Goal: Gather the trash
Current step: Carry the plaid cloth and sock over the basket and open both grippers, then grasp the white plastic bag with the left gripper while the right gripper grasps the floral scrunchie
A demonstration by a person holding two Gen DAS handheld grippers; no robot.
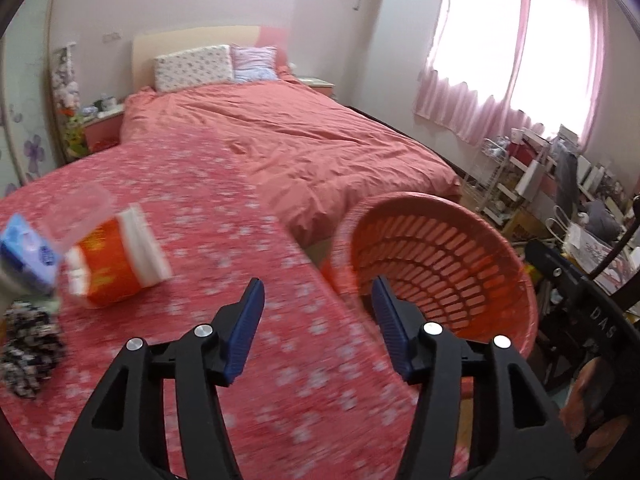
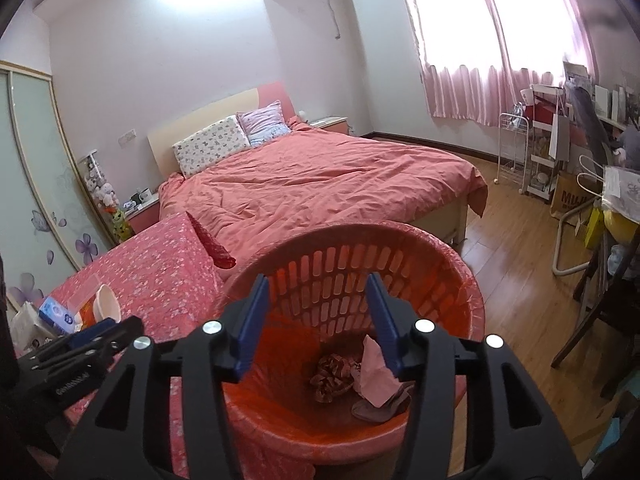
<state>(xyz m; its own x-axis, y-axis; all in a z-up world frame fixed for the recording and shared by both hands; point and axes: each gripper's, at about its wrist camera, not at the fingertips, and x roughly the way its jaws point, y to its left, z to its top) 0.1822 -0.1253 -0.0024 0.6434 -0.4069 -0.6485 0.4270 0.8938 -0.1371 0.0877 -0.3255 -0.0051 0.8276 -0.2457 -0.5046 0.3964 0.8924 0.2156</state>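
Looking along two hand-held grippers, we see a bedroom with a table (image 1: 224, 216) covered in a red flowered cloth standing at the foot of a bed (image 1: 304, 140).

At the far left of the table, in the left wrist view, a black and white crumpled scrap (image 1: 28, 352) lies near the edge. Just behind it sit a blue tissue packet (image 1: 28, 252) and a clear plastic cup (image 1: 76, 216) lying on its side, touching an orange and white paper cup (image 1: 116, 256) that is also tipped over. This part of the view is blurred.

The left hand-held gripper (image 1: 318, 318) hovers over the table's right edge, its blue pads apart and nothing between them.

To the right of the table stands an orange slotted trash basket (image 2: 460, 276), lined with a red bag. At its bottom lie a crumpled patterned scrap (image 2: 332, 376), a pink tissue (image 2: 376, 384) and a darker piece we cannot identify.

The right hand-held gripper (image 2: 318, 320) hangs above the basket's mouth, pads apart and empty.

Farther right, wooden floor (image 2: 516, 240) runs to cluttered shelves (image 2: 540, 152) beneath a window with pink curtains (image 2: 480, 92).
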